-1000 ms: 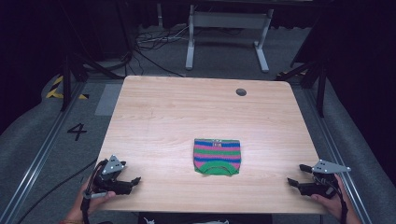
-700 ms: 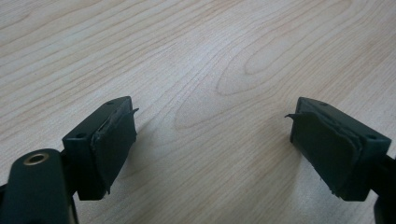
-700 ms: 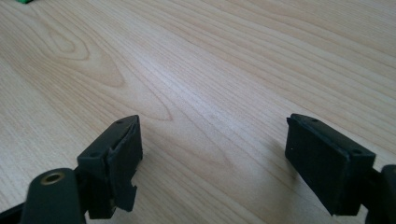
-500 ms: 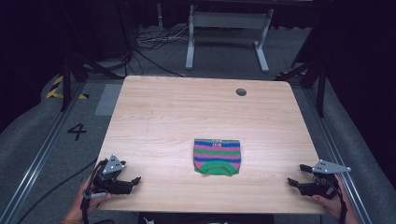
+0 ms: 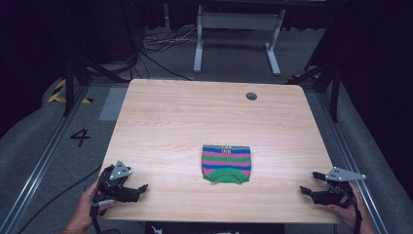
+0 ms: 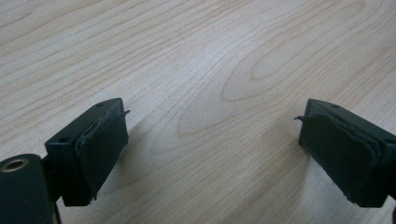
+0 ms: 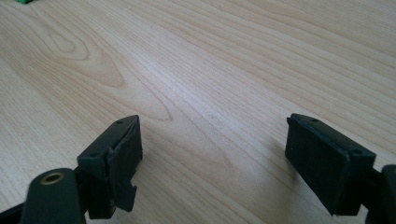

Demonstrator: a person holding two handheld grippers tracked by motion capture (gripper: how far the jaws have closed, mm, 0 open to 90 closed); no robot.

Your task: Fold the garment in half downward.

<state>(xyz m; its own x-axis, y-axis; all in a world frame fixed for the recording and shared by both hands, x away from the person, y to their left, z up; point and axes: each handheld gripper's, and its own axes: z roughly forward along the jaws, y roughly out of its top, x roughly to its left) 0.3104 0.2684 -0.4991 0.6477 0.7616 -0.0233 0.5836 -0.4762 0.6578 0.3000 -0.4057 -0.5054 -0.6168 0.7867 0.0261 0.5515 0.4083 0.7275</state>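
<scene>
High view: a pale wood-grain table (image 5: 195,126) stands on grey carpet, with a round cable hole (image 5: 251,96) near its far right corner, a white frame (image 5: 236,36) behind it and a "4" (image 5: 80,137) marked on the floor at left. A folded striped garment (image 5: 226,164) (green, pink and blue bands) lies near the front edge, well apart from both tools. The left hand-held gripper (image 5: 139,190) and right hand-held gripper (image 5: 307,187) rest at the front corners.

Left gripper view: jaws wide, having just been opening, over bare wood.

Right gripper view: jaws wide apart, bare grain between.
</scene>
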